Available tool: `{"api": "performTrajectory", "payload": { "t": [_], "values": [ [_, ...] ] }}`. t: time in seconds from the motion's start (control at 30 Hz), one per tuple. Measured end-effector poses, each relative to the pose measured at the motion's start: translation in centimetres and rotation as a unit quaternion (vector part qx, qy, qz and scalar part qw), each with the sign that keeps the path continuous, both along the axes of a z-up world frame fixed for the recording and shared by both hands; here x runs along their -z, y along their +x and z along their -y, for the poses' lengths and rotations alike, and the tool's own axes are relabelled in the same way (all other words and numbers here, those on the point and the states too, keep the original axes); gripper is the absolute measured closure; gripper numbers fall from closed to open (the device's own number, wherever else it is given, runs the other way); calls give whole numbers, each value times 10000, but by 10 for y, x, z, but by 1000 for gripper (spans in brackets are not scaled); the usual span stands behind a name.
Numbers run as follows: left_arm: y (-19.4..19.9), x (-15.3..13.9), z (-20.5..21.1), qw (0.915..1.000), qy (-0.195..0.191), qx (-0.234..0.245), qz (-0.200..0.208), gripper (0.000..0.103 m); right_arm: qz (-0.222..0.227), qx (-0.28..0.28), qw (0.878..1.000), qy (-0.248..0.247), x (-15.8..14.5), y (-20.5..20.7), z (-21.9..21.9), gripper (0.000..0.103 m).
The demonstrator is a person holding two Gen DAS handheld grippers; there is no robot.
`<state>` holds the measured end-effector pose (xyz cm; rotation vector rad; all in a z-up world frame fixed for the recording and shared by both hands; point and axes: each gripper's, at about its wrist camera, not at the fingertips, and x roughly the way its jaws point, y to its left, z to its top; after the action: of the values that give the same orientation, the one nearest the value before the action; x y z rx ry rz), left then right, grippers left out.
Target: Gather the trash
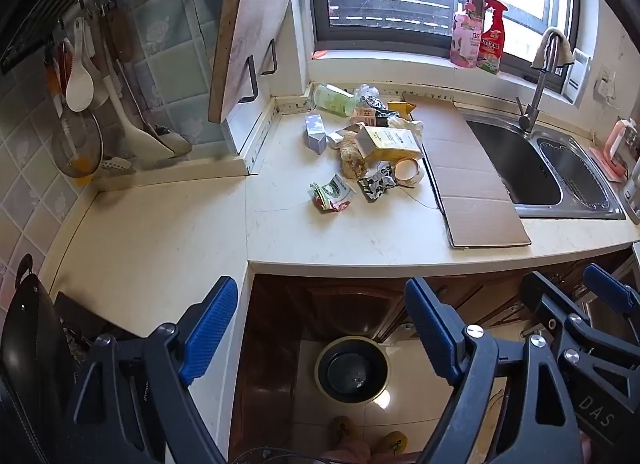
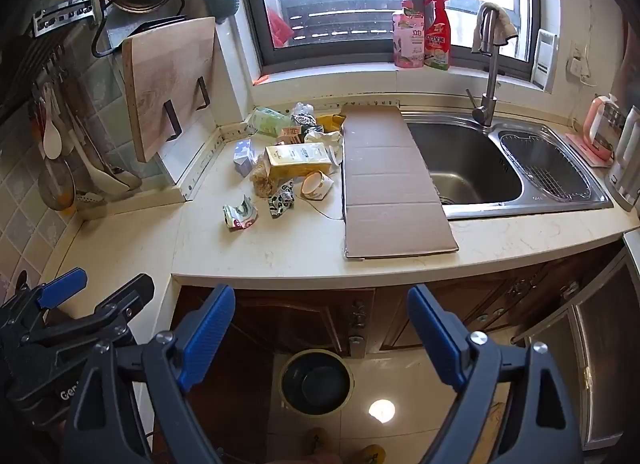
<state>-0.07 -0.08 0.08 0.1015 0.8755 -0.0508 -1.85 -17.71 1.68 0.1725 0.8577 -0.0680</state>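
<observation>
A pile of trash lies on the pale counter (image 1: 320, 240): a yellow carton (image 1: 390, 141) (image 2: 298, 159), a crumpled green wrapper (image 1: 330, 193) (image 2: 240, 213), a black-and-white wrapper (image 1: 378, 181) (image 2: 282, 197), a paper cup (image 1: 408, 171) (image 2: 316, 185) and a small pale carton (image 1: 316, 133) (image 2: 244, 157). A round dark bin (image 1: 352, 368) (image 2: 316, 382) stands on the floor below. My left gripper (image 1: 320, 328) (image 2: 98, 290) and right gripper (image 2: 320, 336) (image 1: 572, 292) hang side by side in front of the counter edge, above the bin. Both are open and empty, well short of the pile.
A flat cardboard sheet (image 1: 468, 171) (image 2: 390, 179) lies right of the pile, partly over the steel sink (image 2: 464, 163). A wooden cutting board (image 1: 248, 35) leans at the back left. Utensils hang on the left wall, a black wok (image 1: 28, 344) sits at the near left. A person's feet show by the bin.
</observation>
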Motion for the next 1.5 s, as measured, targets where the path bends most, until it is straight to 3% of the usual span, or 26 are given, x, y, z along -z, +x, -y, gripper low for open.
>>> {"api": "performTrajectory", "payload": {
  "t": [0.03,0.23,0.37,1.5],
  "values": [
    [0,-1,1,10000,1,5,13,21,-177,27,9998,28,1,2,0,14],
    [-8,-3,9,10000,13,39,74,23,-207,65,9998,32,4,6,0,14],
    [4,4,0,9997,-169,36,-156,23,-103,101,9998,-134,7,5,-11,14],
    [16,18,-3,9988,-232,371,-202,27,-130,301,9992,-222,9,5,-8,14]
  ]
}}
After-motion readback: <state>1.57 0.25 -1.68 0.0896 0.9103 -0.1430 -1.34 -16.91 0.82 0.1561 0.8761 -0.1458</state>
